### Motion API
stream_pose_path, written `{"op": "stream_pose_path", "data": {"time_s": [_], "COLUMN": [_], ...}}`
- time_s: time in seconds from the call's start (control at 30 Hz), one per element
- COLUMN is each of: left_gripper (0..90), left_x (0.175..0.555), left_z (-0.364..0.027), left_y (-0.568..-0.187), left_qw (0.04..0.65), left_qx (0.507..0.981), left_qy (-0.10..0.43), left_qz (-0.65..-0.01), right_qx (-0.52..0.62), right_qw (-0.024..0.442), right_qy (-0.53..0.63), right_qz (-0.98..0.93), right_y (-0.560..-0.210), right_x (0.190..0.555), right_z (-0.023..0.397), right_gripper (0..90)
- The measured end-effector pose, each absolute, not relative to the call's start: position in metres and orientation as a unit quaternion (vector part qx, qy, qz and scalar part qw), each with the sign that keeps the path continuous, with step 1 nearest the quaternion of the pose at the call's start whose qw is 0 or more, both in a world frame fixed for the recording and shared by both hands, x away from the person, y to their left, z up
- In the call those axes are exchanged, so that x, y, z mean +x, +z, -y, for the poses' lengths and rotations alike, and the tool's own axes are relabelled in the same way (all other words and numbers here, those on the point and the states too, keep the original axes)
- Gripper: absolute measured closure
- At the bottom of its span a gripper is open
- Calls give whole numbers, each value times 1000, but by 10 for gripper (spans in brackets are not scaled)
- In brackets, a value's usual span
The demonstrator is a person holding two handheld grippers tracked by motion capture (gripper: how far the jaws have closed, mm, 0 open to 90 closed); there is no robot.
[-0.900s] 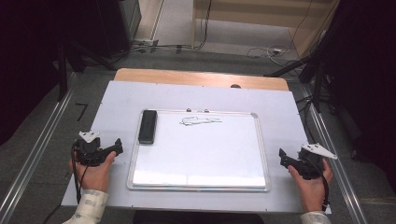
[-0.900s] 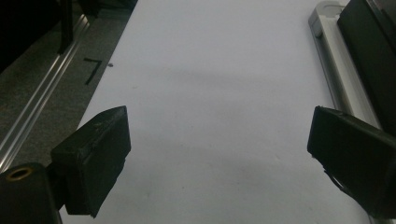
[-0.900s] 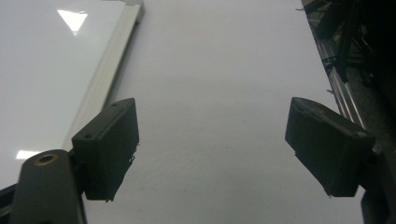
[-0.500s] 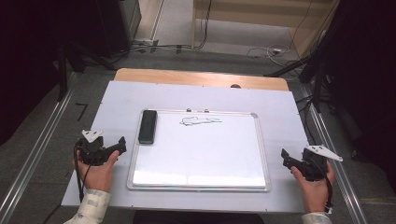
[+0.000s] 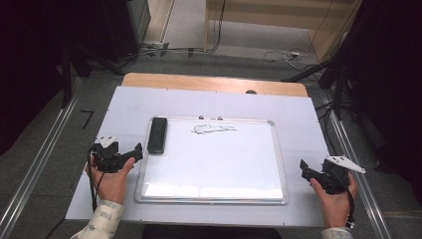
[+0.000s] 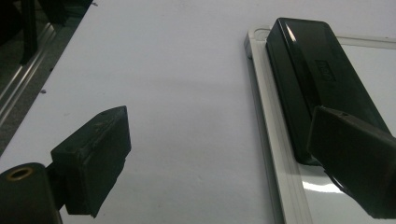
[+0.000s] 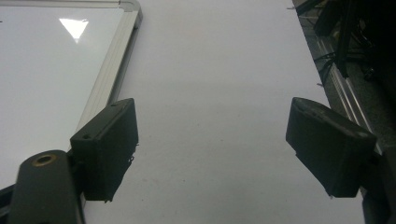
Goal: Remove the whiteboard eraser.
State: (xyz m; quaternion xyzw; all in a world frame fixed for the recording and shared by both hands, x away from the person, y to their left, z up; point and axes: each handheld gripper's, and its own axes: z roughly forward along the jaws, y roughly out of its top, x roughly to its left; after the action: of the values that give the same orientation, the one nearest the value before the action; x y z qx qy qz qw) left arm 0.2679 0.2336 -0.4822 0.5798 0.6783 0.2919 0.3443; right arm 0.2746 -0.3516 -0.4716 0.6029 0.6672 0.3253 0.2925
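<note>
Black whiteboard eraser (image 5: pixel 158 135) lying flat on the top-left corner of the whiteboard (image 5: pixel 214 164), long side along the board's left frame, partly overhanging that frame in the left gripper view (image 6: pixel 313 84); likely parked there to stay within reach yet off the writing area. Small black scribble (image 5: pixel 213 130) near the board's top edge, to the right of the eraser — presumably the mark meant for wiping. Two small magnets or clips (image 5: pixel 210 118) on the board's top frame, too small to tell which.

Left gripper (image 5: pixel 130 155) just off the board's left frame, below the eraser, near it but not touching; jaws spread wide with nothing between them, one jaw over bare table and the other over the board's edge in its own view (image 6: pixel 224 163) — probably aimed so the eraser's narrow width could pass between the pads. Right gripper (image 5: pixel 304 169) off the board's right frame, near the lower right corner, well apart from the eraser; jaws likewise wide apart and empty (image 7: pixel 210 149), seemingly waiting, or placed to steady the board.

Whiteboard centred on a white sheet covering the table (image 5: pixel 308 119); strip of bare wood (image 5: pixel 209 82) beyond the board's far side; cables on the floor (image 5: pixel 278 52) farther off.
</note>
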Motion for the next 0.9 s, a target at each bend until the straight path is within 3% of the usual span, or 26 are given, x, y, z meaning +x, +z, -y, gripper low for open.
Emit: {"op": "stream_pose_path", "data": {"time_s": [0.67, 0.9], "left_gripper": [72, 135], "left_x": [293, 309], "left_z": [-209, -200], "left_y": [-478, -479], "left_qw": [356, 353], "left_qx": [592, 600], "left_qy": [274, 271], "left_qz": [-669, -665], "right_qx": [603, 603], "right_qw": [286, 284], "right_qy": [325, 327], "right_qz": [-670, -670], "right_y": [-472, -472], "right_x": [275, 276], "right_z": [349, 350], "right_gripper": [161, 162]}}
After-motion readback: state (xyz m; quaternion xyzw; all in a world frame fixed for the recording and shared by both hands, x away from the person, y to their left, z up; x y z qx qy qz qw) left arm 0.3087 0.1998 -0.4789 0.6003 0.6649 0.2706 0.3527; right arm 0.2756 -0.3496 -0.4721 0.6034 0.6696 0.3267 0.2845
